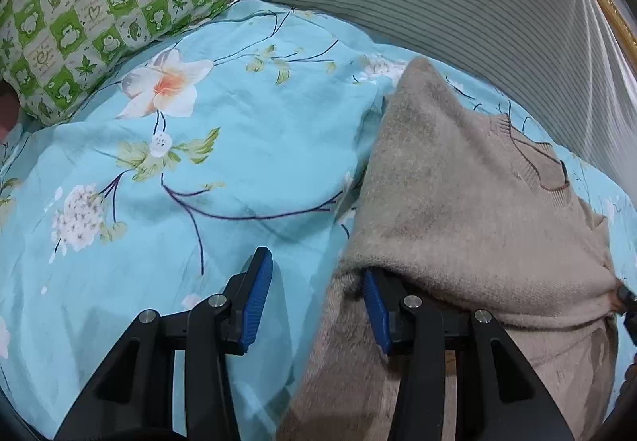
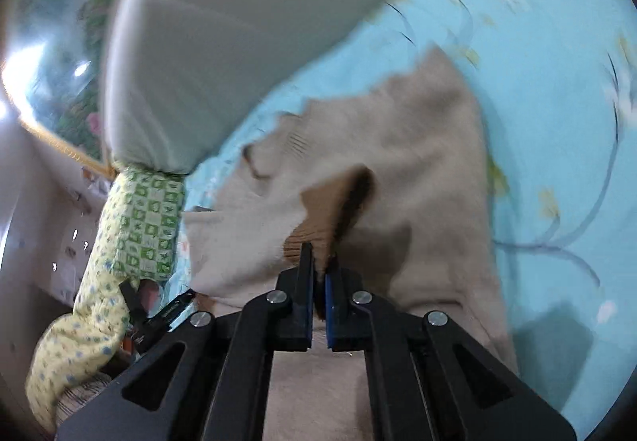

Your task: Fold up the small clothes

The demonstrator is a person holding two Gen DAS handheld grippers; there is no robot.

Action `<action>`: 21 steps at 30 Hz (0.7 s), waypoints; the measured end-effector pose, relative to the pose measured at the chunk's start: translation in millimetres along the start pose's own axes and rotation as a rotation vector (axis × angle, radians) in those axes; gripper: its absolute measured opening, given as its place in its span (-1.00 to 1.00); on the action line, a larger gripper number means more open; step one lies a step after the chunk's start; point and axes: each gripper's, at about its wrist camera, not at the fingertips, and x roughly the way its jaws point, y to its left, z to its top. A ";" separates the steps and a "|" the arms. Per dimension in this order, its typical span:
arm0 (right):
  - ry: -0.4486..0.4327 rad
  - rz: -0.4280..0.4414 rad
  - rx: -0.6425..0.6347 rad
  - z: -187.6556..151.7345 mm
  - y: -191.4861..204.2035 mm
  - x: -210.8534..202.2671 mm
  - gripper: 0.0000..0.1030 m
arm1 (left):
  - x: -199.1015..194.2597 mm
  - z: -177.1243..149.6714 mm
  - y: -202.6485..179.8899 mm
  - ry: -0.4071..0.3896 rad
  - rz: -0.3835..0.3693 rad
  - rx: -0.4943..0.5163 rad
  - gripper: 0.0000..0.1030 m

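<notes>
A small beige knit sweater (image 1: 469,202) lies on a blue floral bedsheet (image 1: 223,170), partly folded over itself. My left gripper (image 1: 314,274) is open at the sweater's left edge; its right finger (image 1: 376,305) sits under a fold of the fabric and its left finger (image 1: 256,293) is over bare sheet. In the blurred right wrist view, my right gripper (image 2: 318,266) is shut on an edge of the sweater (image 2: 418,146) and holds it lifted above the sheet (image 2: 557,122).
A green checked pillow (image 1: 95,11) lies at the far left and also shows in the right wrist view (image 2: 147,226). A striped grey-green bolster (image 1: 458,3) runs along the back. A gold frame edge (image 1: 609,3) is at the far right.
</notes>
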 end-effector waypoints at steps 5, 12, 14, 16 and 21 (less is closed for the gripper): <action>0.009 -0.046 -0.027 -10.3 2.9 -0.5 -0.90 | -2.3 -5.4 4.6 0.023 0.011 0.025 0.03; 0.038 -0.132 0.009 -15.1 -14.4 10.4 -0.90 | -1.1 -12.6 -6.0 0.045 0.057 0.071 0.05; 0.036 -0.199 -0.038 -20.1 -5.9 8.8 -0.84 | -5.2 -12.8 -1.0 0.059 0.046 0.054 0.05; 0.033 -0.251 -0.059 -23.5 -1.6 1.3 -0.77 | -13.4 -13.1 1.8 0.067 0.046 0.053 0.05; -0.021 -0.242 -0.074 -33.5 2.5 -33.7 -0.77 | -48.2 -23.6 11.5 0.051 0.022 0.077 0.02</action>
